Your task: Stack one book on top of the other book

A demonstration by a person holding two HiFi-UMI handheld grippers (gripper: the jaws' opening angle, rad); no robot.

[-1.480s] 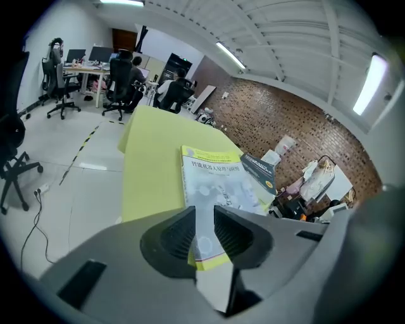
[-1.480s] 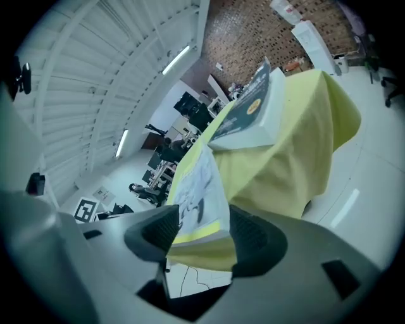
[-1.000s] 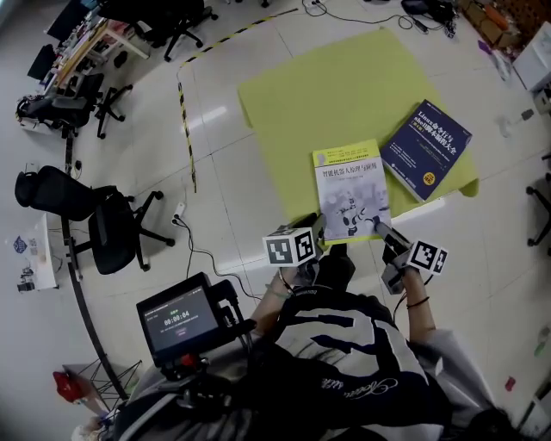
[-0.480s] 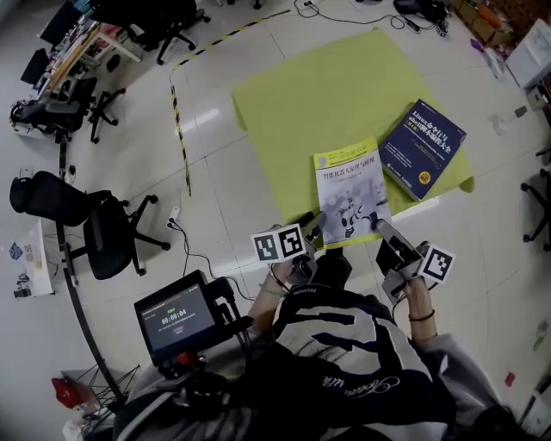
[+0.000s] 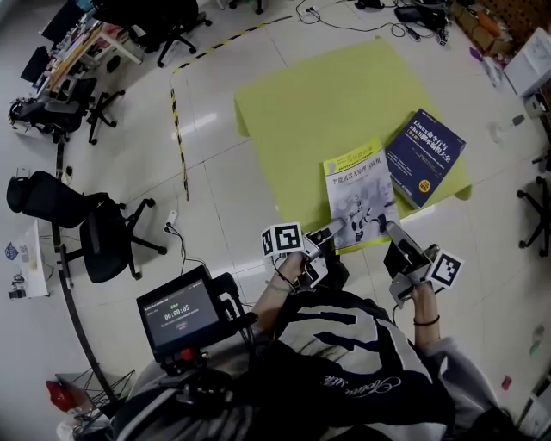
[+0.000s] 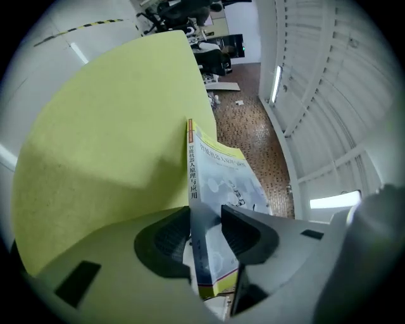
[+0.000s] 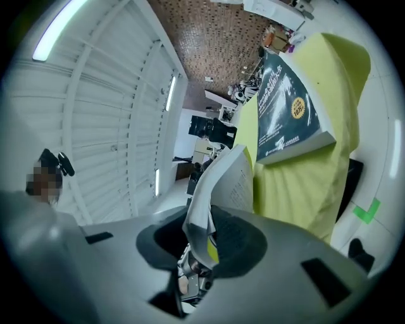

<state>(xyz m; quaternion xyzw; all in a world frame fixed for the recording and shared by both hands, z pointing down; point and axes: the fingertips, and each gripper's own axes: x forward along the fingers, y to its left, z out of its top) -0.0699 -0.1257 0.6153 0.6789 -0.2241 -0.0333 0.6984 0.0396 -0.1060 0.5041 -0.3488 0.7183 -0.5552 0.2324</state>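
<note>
A white-and-yellow book (image 5: 360, 194) lies on a lime-green mat (image 5: 318, 95), with a dark blue book (image 5: 424, 155) flat beside it on the right. My right gripper (image 5: 389, 228) is shut on the white book's near right corner (image 7: 224, 183) and holds it raised, its pages bent. My left gripper (image 5: 331, 231) is at the near left corner, and its jaws are opening with the book's spine edge (image 6: 221, 183) between them. The blue book (image 7: 285, 111) shows behind the right gripper (image 7: 202, 237). In the left gripper view, the left gripper (image 6: 205, 234) straddles the corner.
Pale tiled floor surrounds the mat. Black office chairs (image 5: 95, 228) stand at the left, and a black-and-yellow tape line (image 5: 181, 129) runs past the mat's left side. A small screen (image 5: 176, 314) hangs at the person's chest. Cables (image 5: 344, 13) and boxes (image 5: 525, 60) lie beyond.
The right gripper has risen, lifting the white book's near right corner. The left gripper has moved right to the near left corner, rolled, and opened its jaws around it.
</note>
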